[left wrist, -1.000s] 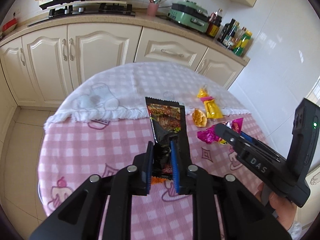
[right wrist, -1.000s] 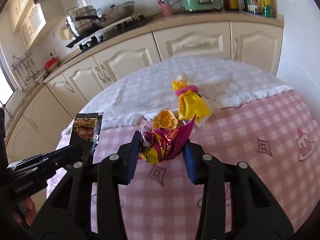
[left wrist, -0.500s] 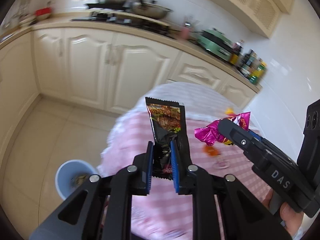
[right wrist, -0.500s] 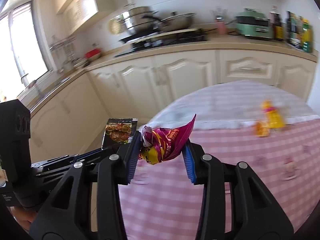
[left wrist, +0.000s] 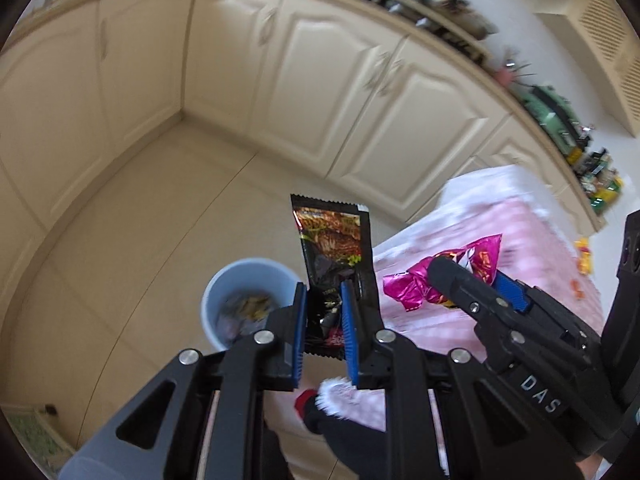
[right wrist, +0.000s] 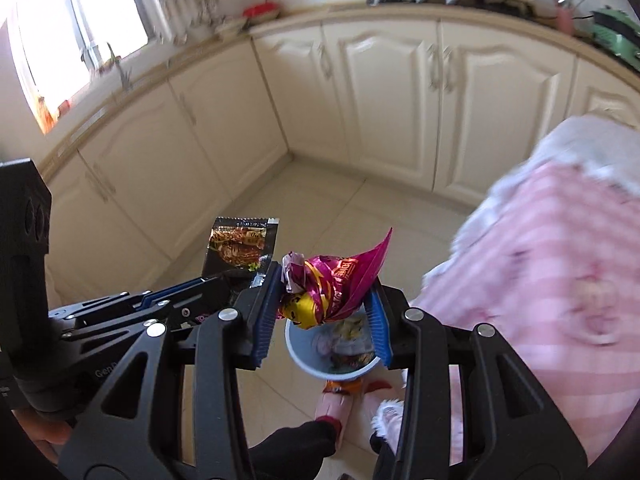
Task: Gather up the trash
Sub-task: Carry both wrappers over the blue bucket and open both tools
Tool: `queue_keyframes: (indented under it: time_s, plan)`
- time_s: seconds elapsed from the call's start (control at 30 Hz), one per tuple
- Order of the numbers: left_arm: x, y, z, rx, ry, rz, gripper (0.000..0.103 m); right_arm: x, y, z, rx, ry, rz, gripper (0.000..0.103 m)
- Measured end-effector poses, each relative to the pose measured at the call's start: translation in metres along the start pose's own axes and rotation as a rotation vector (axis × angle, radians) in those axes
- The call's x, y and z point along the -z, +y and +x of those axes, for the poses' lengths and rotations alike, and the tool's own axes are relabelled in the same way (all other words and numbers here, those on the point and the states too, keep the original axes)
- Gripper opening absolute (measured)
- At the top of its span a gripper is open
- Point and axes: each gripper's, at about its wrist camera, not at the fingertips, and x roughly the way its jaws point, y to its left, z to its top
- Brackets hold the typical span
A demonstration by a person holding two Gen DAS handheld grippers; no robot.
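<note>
My left gripper [left wrist: 324, 300] is shut on a black snack wrapper [left wrist: 334, 236], which stands upright above the floor beside a light blue trash bin [left wrist: 248, 276] with litter inside. My right gripper [right wrist: 324, 292] is shut on a crumpled magenta and yellow wrapper [right wrist: 332, 284], held right above the same bin [right wrist: 316, 368]. The right gripper and its magenta wrapper [left wrist: 444, 276] also show at the right of the left wrist view. In the right wrist view the black wrapper [right wrist: 240, 240] and the left gripper appear at the left.
A table with a pink checked cloth [right wrist: 560, 264] lies to the right. Small yellow scraps [left wrist: 582, 256] rest on it. Cream cabinets [right wrist: 392, 92] wrap around the tiled floor [left wrist: 152, 216]. A person's slippered feet [right wrist: 336, 404] stand by the bin.
Both grippers swung left off the table with their wrappers and now hang over the floor at the blue bin. The view has rolled; the grips are unchanged.
</note>
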Motion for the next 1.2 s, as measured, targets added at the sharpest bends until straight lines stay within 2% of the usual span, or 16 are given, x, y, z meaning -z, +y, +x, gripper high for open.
queue_keyframes:
  time_s: [0.23, 0.43, 0.47, 0.5, 0.6, 0.8, 1.2]
  plan:
    - [0.006, 0.045, 0.073, -0.04, 0.115, -0.075, 0.016, 0.016, -0.002, 0.073, 0.03, 0.108, 0.001, 0.04]
    - [-0.001, 0.049, 0.124, -0.021, 0.164, -0.107, 0.018, 0.021, -0.019, 0.113, 0.075, 0.152, 0.029, 0.04]
    - [-0.003, 0.048, 0.13, -0.009, 0.163, -0.107, 0.019, 0.02, -0.02, 0.118, 0.079, 0.154, 0.035, 0.04]
    - [-0.006, 0.047, 0.134, -0.003, 0.156, -0.101, 0.028, 0.02, -0.022, 0.123, 0.085, 0.157, 0.042, 0.04]
    - [-0.011, 0.048, 0.138, -0.032, 0.126, -0.104, 0.044, 0.021, -0.028, 0.132, 0.093, 0.167, 0.058, 0.04]
    - [-0.009, 0.06, 0.135, -0.085, 0.118, -0.098, 0.049, 0.024, -0.027, 0.143, 0.085, 0.182, 0.064, 0.04]
    - [-0.006, 0.088, 0.112, -0.096, 0.082, -0.169, 0.049, 0.014, -0.003, 0.146, 0.057, 0.161, 0.038, 0.041]
